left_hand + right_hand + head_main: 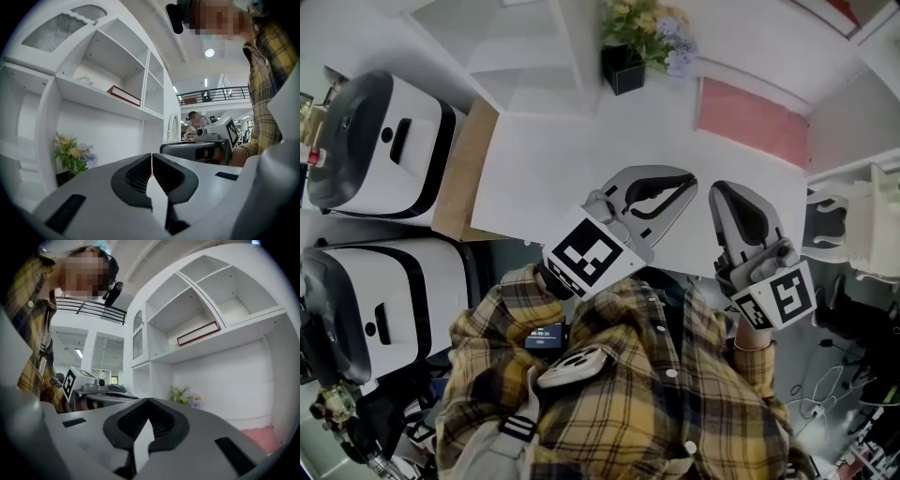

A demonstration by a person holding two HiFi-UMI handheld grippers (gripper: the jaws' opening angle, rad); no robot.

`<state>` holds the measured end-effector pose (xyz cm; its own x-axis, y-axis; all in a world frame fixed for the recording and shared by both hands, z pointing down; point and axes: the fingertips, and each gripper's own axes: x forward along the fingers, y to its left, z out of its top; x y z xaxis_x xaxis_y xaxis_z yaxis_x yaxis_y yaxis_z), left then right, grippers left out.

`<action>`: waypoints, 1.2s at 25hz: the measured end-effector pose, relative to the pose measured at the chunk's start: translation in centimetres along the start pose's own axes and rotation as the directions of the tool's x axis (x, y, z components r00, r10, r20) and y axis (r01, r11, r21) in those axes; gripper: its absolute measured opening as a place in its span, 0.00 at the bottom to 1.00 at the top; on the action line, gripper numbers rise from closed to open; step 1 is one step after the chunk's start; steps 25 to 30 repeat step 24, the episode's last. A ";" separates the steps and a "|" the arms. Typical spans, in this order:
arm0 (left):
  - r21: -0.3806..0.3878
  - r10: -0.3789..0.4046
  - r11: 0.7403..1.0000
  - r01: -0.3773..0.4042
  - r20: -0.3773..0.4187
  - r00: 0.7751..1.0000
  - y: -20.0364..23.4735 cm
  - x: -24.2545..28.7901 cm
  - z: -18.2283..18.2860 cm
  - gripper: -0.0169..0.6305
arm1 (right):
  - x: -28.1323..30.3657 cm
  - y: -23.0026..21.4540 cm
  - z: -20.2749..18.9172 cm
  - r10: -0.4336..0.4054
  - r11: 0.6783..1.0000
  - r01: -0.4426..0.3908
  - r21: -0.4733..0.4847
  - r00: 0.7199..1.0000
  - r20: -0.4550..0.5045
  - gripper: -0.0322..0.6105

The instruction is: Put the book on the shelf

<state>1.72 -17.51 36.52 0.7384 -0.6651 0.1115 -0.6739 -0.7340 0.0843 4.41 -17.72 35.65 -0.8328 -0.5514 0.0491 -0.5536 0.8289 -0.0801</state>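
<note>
Closest to me, the left tongs [151, 159] are pressed together with nothing between the pads, and the right tongs [149, 403] are closed and empty too. Both hover side by side over the near edge of the white desk [544, 169]. The desk carries no book that I can see, only a pink mat [755, 122] at its far right and a pot of flowers [642, 33] at the back.

Further off and above, the red-edged book [124, 95] lies flat on the shelf [93, 91], in the open compartment over the desk. I judge the task done, or as good as done; at most my hands need drawing back.

From the head view the shelf is cut off at the top, so the book does not show there. Its cover and how deep it sits I cannot make out.
</note>
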 end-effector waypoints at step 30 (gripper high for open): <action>0.014 0.002 1.000 -0.002 -0.017 1.000 0.3 0.6 -0.3 0.07 | 0.7 -0.8 0.4 0.016 1.000 -0.016 -0.010 1.000 0.010 0.08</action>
